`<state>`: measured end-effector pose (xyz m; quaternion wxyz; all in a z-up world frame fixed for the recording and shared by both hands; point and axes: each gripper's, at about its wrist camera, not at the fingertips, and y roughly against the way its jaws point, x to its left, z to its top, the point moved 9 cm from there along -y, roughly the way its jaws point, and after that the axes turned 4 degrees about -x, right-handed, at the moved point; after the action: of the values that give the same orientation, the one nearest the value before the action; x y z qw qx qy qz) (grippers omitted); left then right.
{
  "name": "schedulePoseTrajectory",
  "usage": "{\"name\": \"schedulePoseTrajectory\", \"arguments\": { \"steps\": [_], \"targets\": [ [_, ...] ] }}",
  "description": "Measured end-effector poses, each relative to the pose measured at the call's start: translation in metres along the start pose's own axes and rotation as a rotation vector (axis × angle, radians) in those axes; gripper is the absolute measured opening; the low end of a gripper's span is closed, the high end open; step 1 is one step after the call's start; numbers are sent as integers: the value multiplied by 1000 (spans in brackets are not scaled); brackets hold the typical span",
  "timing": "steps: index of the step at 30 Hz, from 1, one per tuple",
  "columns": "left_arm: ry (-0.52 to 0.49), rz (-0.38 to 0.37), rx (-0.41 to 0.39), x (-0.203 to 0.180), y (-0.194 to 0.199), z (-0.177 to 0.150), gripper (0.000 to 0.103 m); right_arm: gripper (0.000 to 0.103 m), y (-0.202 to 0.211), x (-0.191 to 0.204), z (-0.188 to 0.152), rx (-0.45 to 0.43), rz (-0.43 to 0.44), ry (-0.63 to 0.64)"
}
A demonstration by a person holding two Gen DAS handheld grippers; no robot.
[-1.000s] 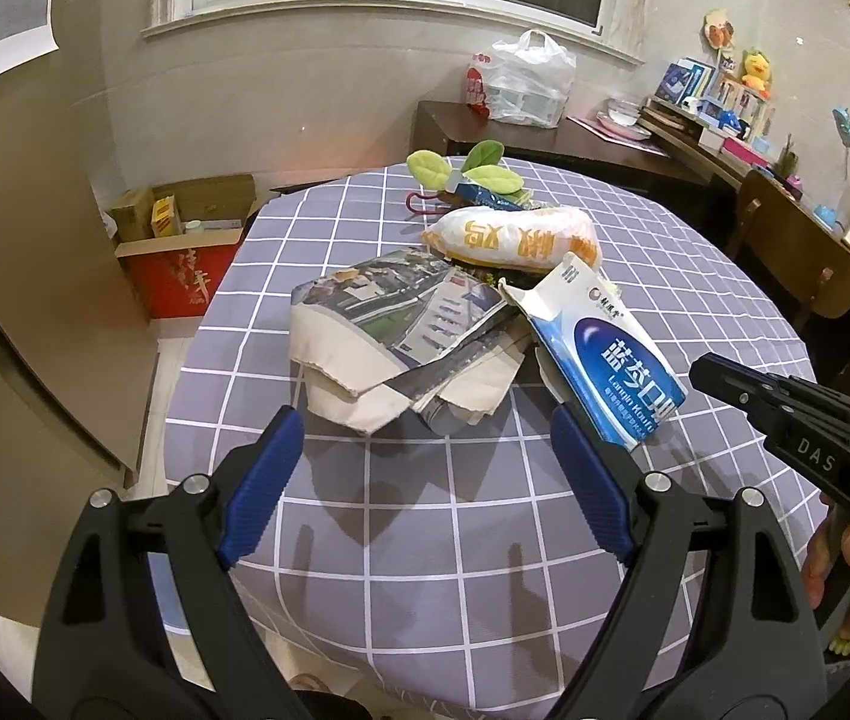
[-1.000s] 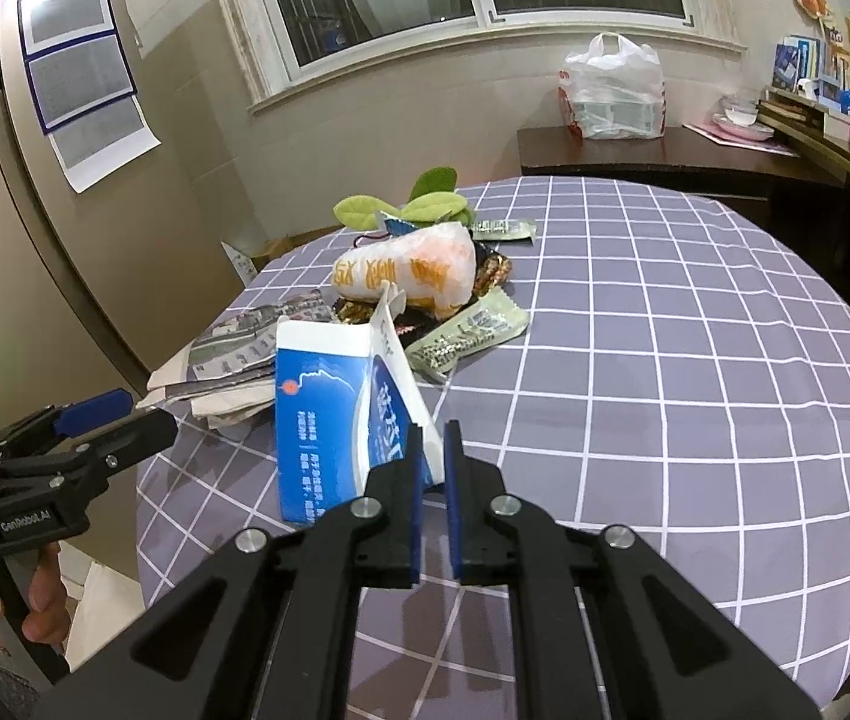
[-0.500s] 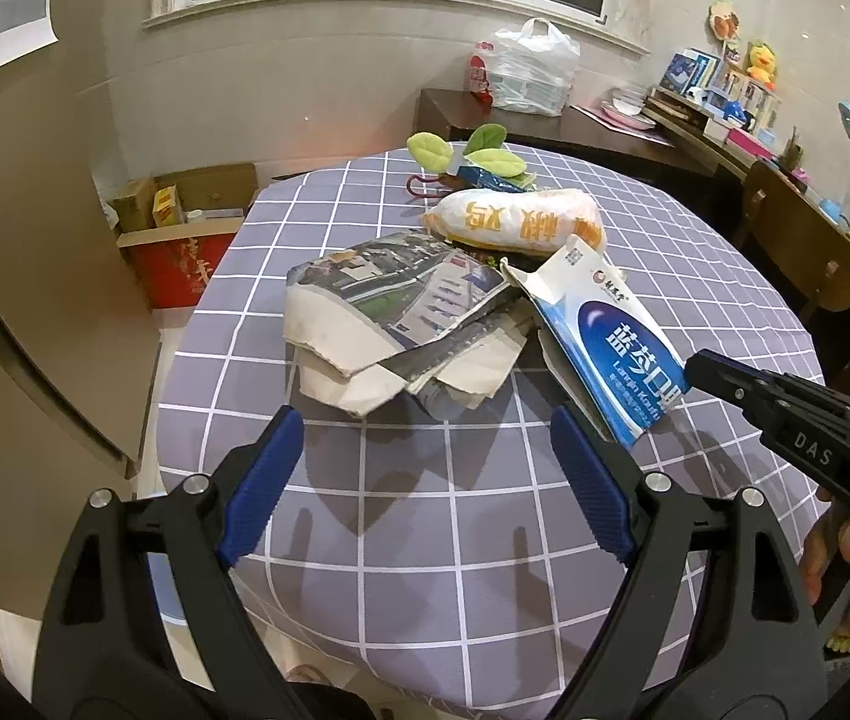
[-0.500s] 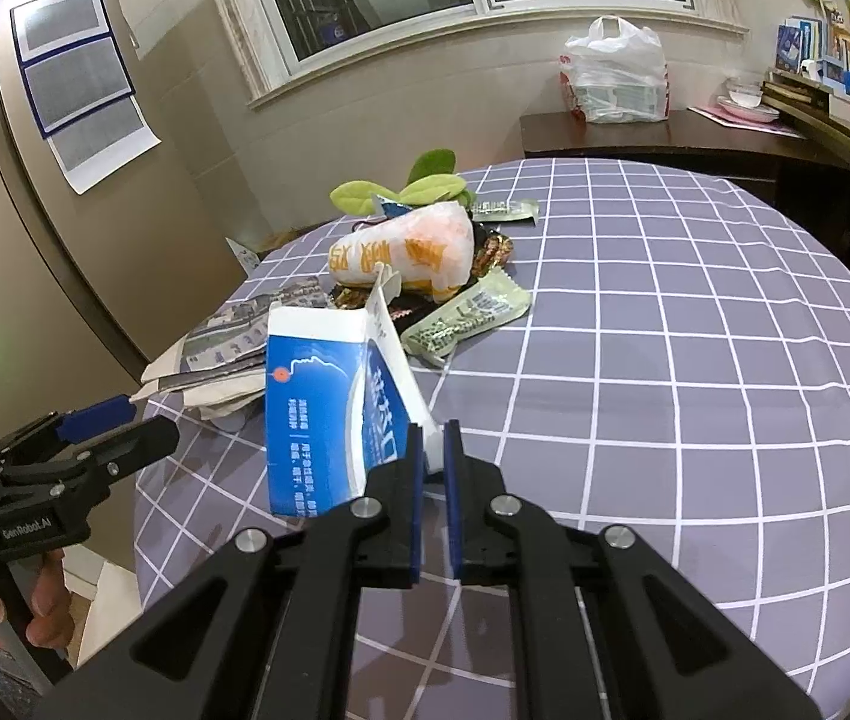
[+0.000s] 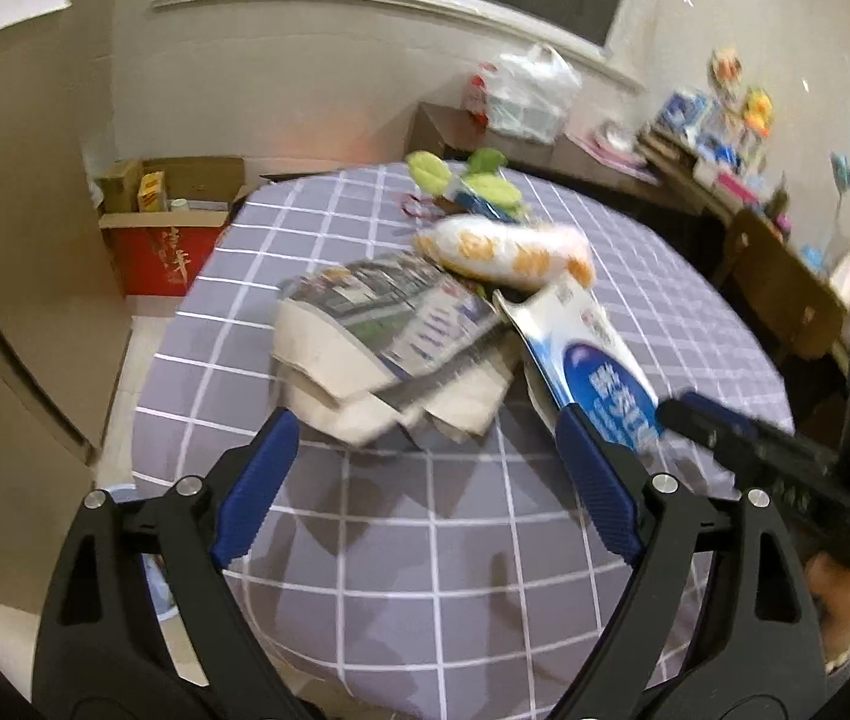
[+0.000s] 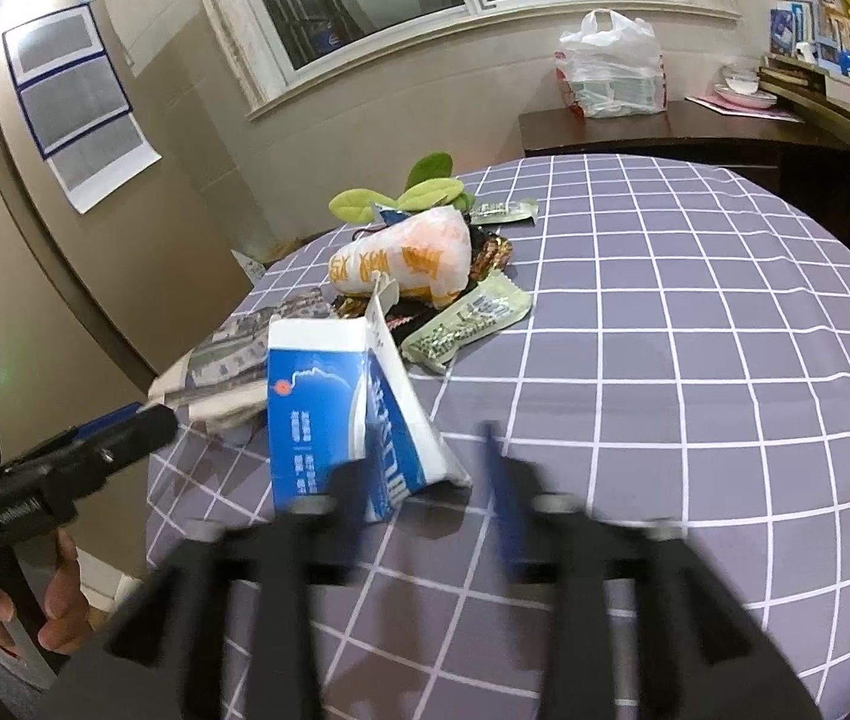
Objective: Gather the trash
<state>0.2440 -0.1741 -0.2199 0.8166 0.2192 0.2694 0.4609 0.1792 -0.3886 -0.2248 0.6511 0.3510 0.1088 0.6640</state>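
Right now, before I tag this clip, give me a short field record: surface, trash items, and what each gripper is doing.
surface: round table with grey checked cloth
trash pile: blue and white carton, crumpled newspaper, white bag with orange print, green wrapper
left gripper: open, empty, jaws wide in front of the newspaper
right gripper: jaws have just been opening; carton's near end sits between them, blurred, pads seem clear of it
carton: leaning, open top flap up
background: white plastic bag on dark side table
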Motion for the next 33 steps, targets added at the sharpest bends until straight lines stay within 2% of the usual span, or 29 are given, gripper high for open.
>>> {"name": "schedulePoseTrajectory", "arguments": {
  "steps": [2, 7, 8, 9, 10, 12, 13, 14, 15, 16, 19, 26, 33],
  "targets": [
    [52, -13, -12, 9, 0, 5, 86, 55, -3, 4, 3, -1, -6, 16],
    [185, -45, 34, 27, -22, 13, 86, 55, -19, 14, 8, 32, 10, 39],
    [209, -64, 42, 28, -26, 13, 86, 54, -23, 18, 9, 40, 15, 47],
    [251, -113, 54, 28, -32, 15, 86, 54, -26, 19, 9, 47, 18, 52],
    [278, -137, 60, 28, -35, 15, 86, 47, -29, 21, 10, 54, 21, 56],
    [332, -162, 57, 31, -44, 19, 85, 41, -34, 23, 10, 72, 23, 56],
    [343, -165, 55, 32, -47, 21, 78, 33, -36, 24, 10, 75, 21, 57],
    [346, -165, 62, 33, -50, 22, 70, 27, -38, 24, 11, 77, 14, 63],
    [347, -169, 81, 32, -54, 21, 54, 21, -38, 24, 11, 80, 14, 66],
    [349, -173, 88, 32, -56, 21, 40, 21, -39, 25, 11, 81, 17, 67],
    [349, -195, 84, 30, -55, 21, 26, 20, -35, 26, 13, 60, -1, 82],
    [299, -210, -24, 21, -16, 32, 16, 20, -8, 33, 22, -15, 2, 85],
    [240, -195, -170, 9, 42, 46, 15, 20, 25, 45, 39, -87, 12, 80]
  ]
}}
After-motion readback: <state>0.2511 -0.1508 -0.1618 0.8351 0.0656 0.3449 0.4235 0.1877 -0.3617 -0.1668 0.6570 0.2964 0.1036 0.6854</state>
